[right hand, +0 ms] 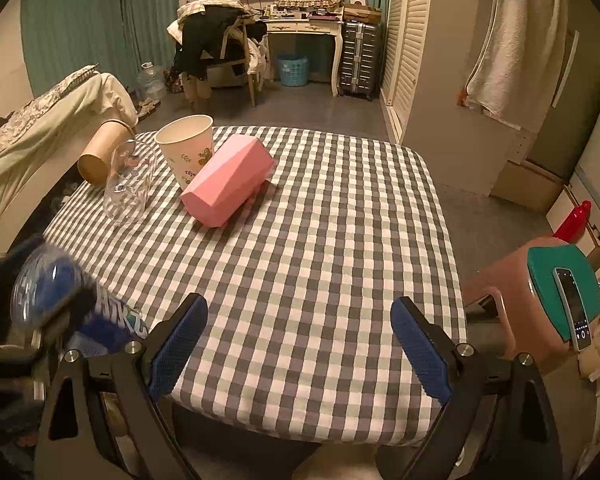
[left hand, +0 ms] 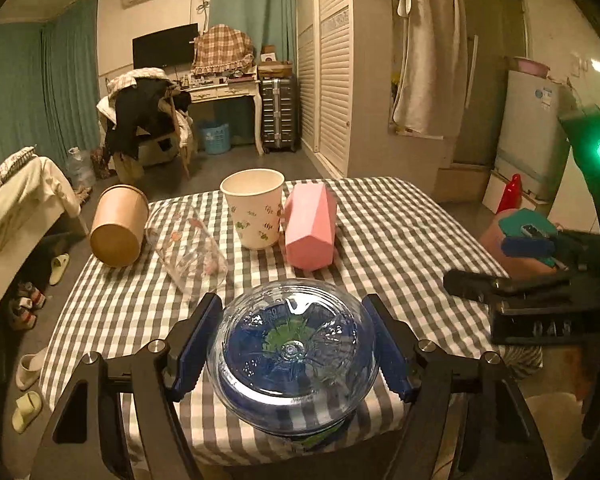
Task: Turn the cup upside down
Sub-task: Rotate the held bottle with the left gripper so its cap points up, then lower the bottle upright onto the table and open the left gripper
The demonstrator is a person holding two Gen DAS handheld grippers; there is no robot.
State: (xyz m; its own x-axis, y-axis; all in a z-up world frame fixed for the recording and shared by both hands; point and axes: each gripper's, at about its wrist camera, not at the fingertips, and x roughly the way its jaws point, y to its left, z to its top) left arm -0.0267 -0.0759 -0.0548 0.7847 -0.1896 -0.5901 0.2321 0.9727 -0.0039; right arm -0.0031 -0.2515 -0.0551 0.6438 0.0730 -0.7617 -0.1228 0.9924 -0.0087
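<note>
The left gripper is clamped on a clear plastic bottle with blue label, base facing the camera, seemingly mid-turn for inverting. Beyond it on the checked tablecloth, the white floral paper cup stands upright. The right gripper hangs apart, idle

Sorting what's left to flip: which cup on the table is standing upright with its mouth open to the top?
The white floral paper cup, beside the pink cup. The pink, clear glass and brown cups all lie on their sides.
</note>
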